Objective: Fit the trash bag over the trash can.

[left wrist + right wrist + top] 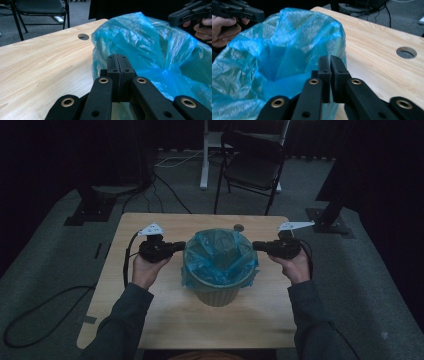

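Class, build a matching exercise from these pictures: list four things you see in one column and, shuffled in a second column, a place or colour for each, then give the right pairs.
Things:
1. bin liner
2. folding chair
3. round hole
4. left gripper

Places or colours:
A. on the floor beyond the table
B. blue, draped over the bin's rim
C. at the bin's left side, jaws shut
D. in the tabletop near its far edge

Pairs: 1-B, 2-A, 3-D, 4-C

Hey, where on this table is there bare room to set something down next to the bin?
Bare wood lies between the bin and the table's near edge, and along the far edge up to the round hole. It is crowded beside the blue bag, where the left gripper and right gripper flank it.
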